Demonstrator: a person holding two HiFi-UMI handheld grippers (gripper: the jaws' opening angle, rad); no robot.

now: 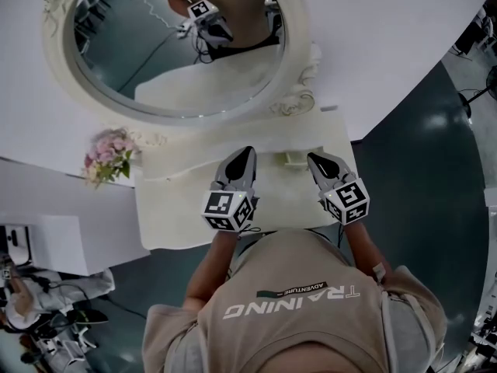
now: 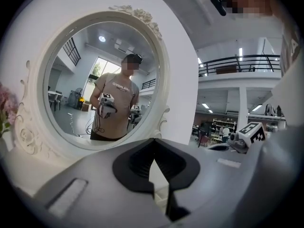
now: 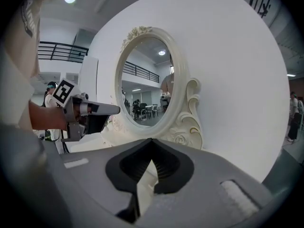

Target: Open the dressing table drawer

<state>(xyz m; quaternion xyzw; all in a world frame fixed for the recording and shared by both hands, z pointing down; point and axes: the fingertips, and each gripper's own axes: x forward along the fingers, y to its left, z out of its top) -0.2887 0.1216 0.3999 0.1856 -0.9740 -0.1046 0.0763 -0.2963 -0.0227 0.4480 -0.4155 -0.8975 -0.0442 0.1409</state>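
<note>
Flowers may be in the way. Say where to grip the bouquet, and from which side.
Grip the bouquet low, at the stems under its pink blooms, though these hide them. Come in from its right with the left tongs: it stands at the table's back left corner, bare top on that side.

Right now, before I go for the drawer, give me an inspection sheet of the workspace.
Surface: cream tabletop, few items.
Job's things: drawer not visible in any view; oval mirror stands at the back.
Clutter: pink flowers at the left edge; small cream object near the back.
Grippers: left gripper and right gripper over the tabletop, fingers shut, nothing held.
Cables: white lead on the floor, seen in the mirror.
Surroundings: white wall, dark floor, equipment at lower left.
</note>
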